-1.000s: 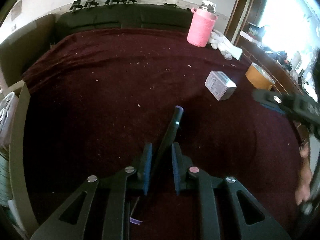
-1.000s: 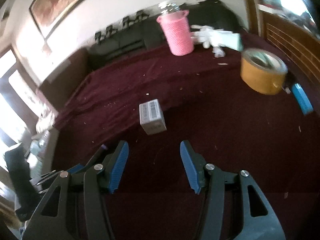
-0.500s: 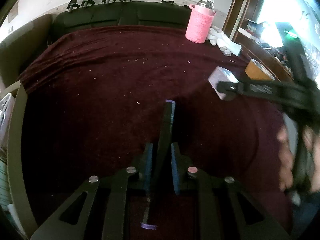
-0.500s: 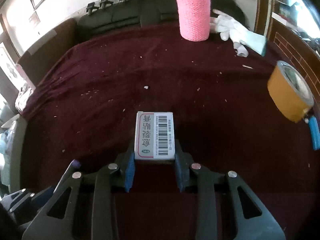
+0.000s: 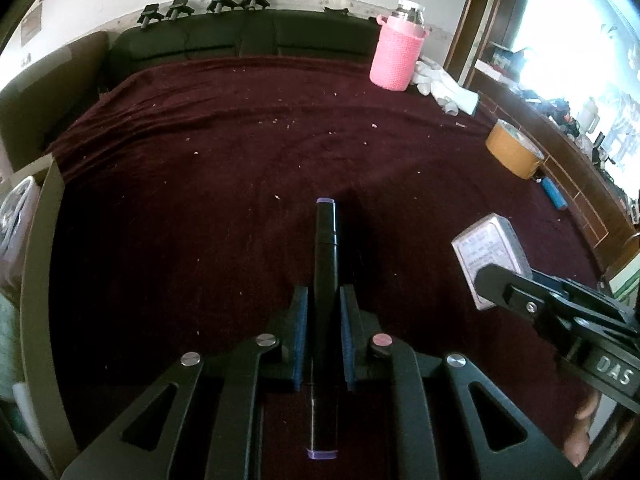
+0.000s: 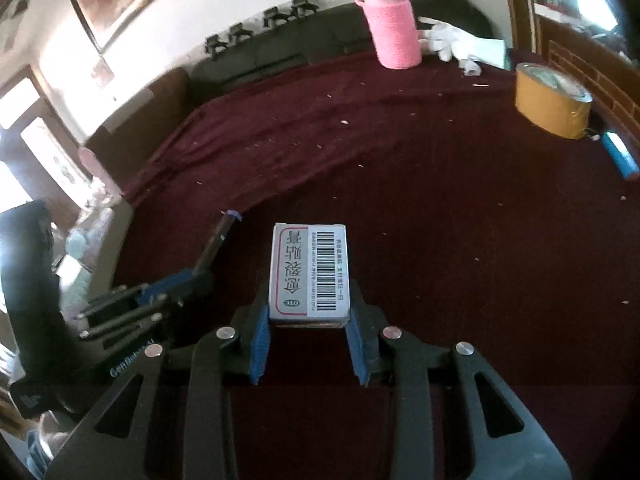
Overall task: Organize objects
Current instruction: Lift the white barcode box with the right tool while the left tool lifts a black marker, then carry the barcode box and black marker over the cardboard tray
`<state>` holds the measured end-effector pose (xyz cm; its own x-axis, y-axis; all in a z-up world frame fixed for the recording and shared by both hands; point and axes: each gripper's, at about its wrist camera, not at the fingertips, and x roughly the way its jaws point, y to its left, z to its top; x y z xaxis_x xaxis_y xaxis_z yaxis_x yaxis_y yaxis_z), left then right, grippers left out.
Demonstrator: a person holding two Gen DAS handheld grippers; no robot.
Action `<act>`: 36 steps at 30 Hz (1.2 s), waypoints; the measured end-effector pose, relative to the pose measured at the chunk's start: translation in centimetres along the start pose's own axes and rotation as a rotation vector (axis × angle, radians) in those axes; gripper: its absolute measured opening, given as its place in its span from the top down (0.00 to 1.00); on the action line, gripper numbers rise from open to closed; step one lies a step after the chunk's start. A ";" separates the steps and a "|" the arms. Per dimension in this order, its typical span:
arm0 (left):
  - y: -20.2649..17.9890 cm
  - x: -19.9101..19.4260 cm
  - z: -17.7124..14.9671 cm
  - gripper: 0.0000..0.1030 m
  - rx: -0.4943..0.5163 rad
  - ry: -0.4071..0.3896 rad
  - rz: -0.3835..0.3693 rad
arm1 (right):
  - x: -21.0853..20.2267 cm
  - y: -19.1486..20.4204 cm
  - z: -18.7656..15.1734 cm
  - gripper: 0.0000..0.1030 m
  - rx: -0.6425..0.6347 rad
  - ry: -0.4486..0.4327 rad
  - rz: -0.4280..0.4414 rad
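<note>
My left gripper (image 5: pixel 323 304) is shut on a black marker (image 5: pixel 326 248) with purple end caps; the marker sticks out forward between the blue pads, above the dark red cloth (image 5: pixel 224 184). My right gripper (image 6: pixel 308 316) is shut on a small grey box (image 6: pixel 309 270) with a barcode label, lifted off the cloth. In the left wrist view the box (image 5: pixel 490 252) and the right gripper (image 5: pixel 490 280) show at the right edge. In the right wrist view the left gripper (image 6: pixel 192 276) and the marker (image 6: pixel 218 240) show at the left.
A pink knitted bottle (image 5: pixel 396 58) stands at the back right, white gloves (image 5: pixel 444 88) beside it. A brown tape roll (image 6: pixel 552 100) and a blue cylinder (image 6: pixel 620 156) lie near the right edge. A dark sofa back (image 5: pixel 248 36) runs behind the cloth.
My right gripper has closed on the box and raised it, carrying it toward the left gripper. The left gripper has straightened the marker in its grip and lifted it slightly.
</note>
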<state>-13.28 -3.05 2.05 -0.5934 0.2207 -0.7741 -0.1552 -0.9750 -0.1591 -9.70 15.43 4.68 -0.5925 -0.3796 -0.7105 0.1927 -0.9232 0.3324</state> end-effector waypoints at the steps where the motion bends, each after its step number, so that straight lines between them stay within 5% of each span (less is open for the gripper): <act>1: -0.2 -0.2 -0.1 0.89 0.000 -0.010 0.012 | 0.0 0.1 0.1 0.70 -0.015 -0.004 -0.003; 36: -1.7 -9.5 -5.0 0.88 0.025 -0.266 0.294 | -0.1 3.1 -1.0 0.70 -0.158 0.006 0.030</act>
<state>-3.45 -3.67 6.67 -0.7988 -0.0660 -0.5980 0.0352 -0.9974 0.0631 -8.23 12.50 5.16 -0.5799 -0.4067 -0.7059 0.3308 -0.9094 0.2521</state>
